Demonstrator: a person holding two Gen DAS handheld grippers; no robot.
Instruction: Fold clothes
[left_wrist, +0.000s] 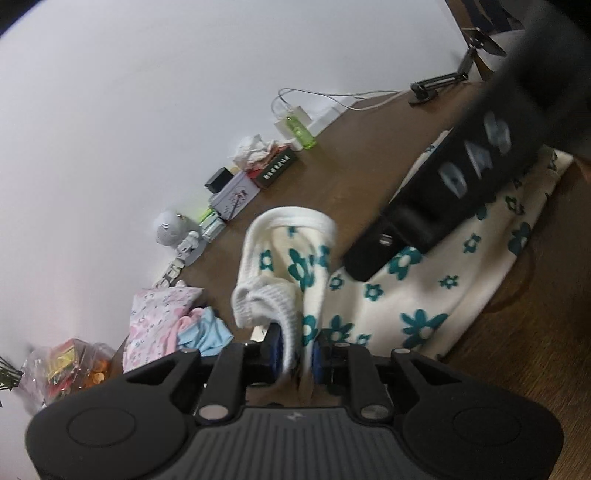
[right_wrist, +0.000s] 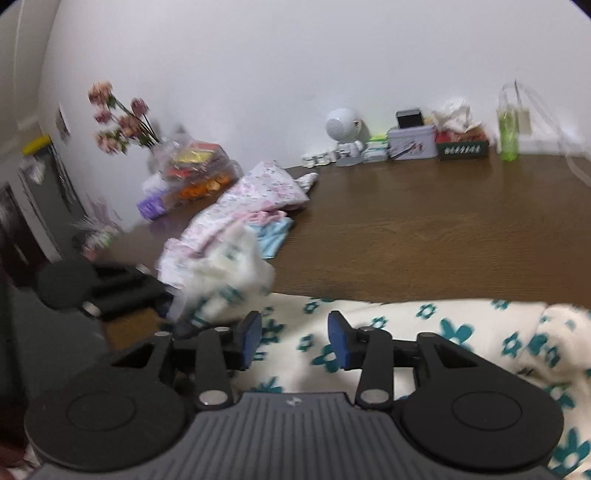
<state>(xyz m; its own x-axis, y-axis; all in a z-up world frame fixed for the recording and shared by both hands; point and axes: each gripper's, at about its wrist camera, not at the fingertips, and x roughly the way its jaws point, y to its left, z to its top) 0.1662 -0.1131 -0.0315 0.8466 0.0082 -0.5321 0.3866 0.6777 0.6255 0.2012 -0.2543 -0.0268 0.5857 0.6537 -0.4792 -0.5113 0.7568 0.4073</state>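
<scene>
Brown surface (right_wrist: 424, 229) carries floral top (left_wrist: 424, 295), spread flat. Left hand-held gripper (left_wrist: 295, 354) clamped on its ribbed hem, lifted, prob. to fold it over. Right hand-held gripper (right_wrist: 295, 341) jaws apart, empty, hovering over cloth.

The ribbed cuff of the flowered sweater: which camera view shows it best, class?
The left wrist view. There the ribbed cuff is sharp and close, pinched in the left gripper. In the right wrist view it is only a blurred white bunch beyond the open right gripper.
</scene>
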